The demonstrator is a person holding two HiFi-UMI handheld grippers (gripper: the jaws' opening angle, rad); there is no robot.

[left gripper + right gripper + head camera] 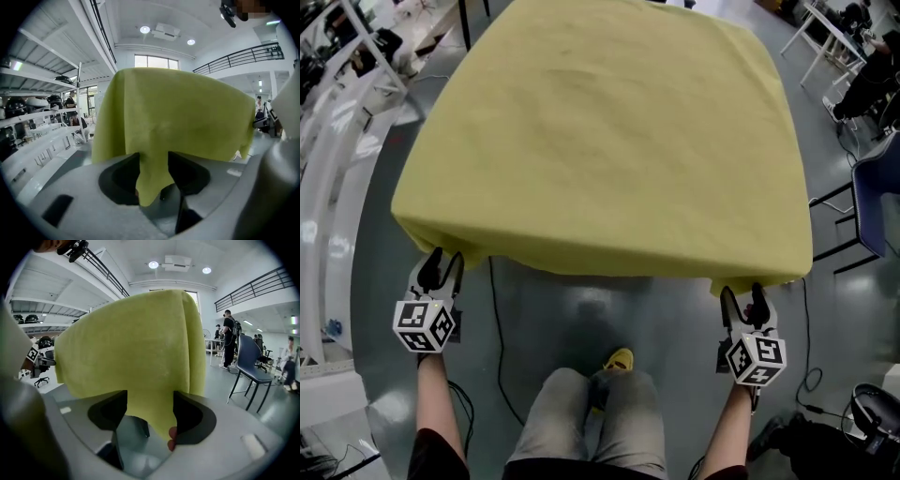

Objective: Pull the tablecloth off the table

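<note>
So, the pull hasn't started as far as we can see. The cloth (600, 141) covers the whole table, lying flat and draped over every edge in sight. The table itself is hidden under it.

We stand at the near edge with one gripper at each near corner.
- On the left gripper (441, 270) the jaws are apart. The cloth's left corner hangs down between them, not pinched.
- On the right gripper (744, 298) the jaws are wide apart. The right corner hangs between them, brushing the right jaw, not clamped either.

We hold nothing at this point.

Done: both grippers are lined up on the corners.

Left: close both on the corners, then drag toward us until the cloth clears the far edge and drops off the table.

Our read: setup is almost complete and none of the pull itself is done.
</note>
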